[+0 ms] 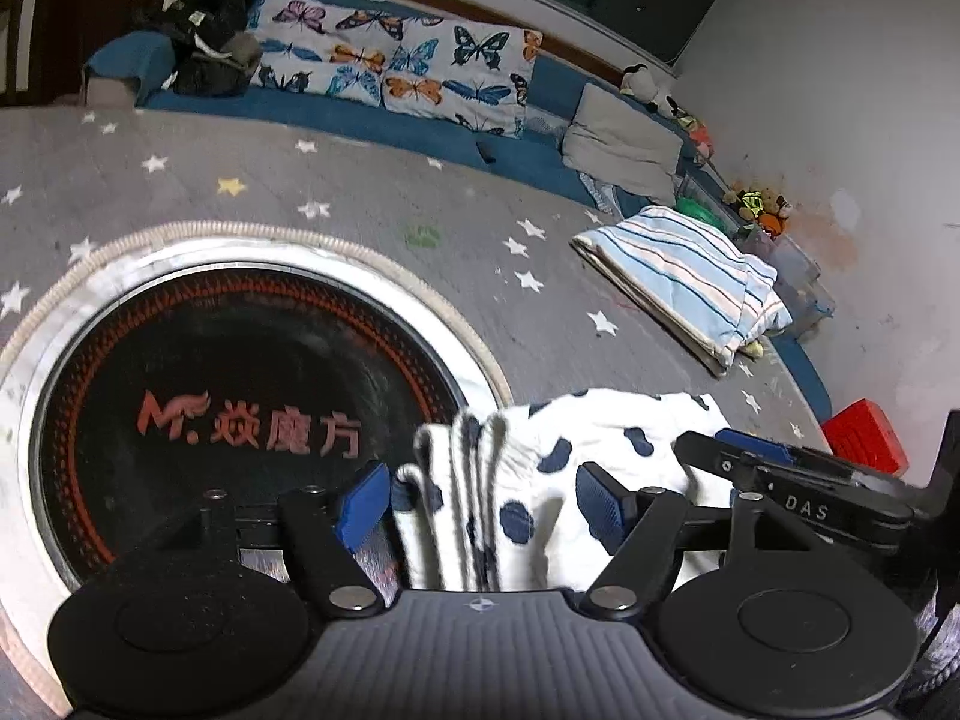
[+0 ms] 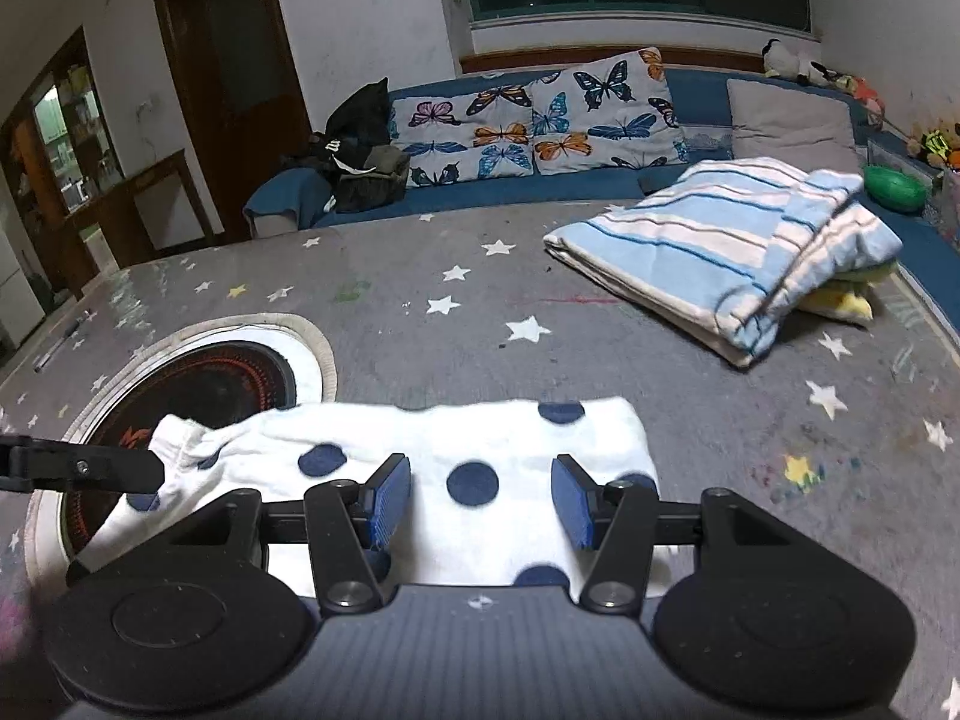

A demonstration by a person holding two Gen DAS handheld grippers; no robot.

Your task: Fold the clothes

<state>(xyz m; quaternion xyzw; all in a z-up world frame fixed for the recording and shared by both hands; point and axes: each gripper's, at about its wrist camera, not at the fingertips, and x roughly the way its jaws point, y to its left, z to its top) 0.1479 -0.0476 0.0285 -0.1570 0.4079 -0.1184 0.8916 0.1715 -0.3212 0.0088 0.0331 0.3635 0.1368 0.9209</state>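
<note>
A white garment with navy dots (image 2: 456, 456) is lying folded on the grey star-printed table cover (image 2: 600, 312), near the tabletop's near edge, its left end overlapping the round black cooktop (image 1: 240, 372) set into the table. The right gripper (image 2: 480, 501) is hovering over the garment's middle, its 2 blue pads standing about halfway apart and clear of the cloth, gripping nothing. The left gripper (image 1: 486, 504) is sitting at the garment's stacked, layered end, jaws spread wide; the fabric folds are lying between its pads without being pinched. A folded blue-striped cloth (image 2: 726, 246) is resting toward the far right corner of the tabletop, well apart from the dotted garment.
</note>
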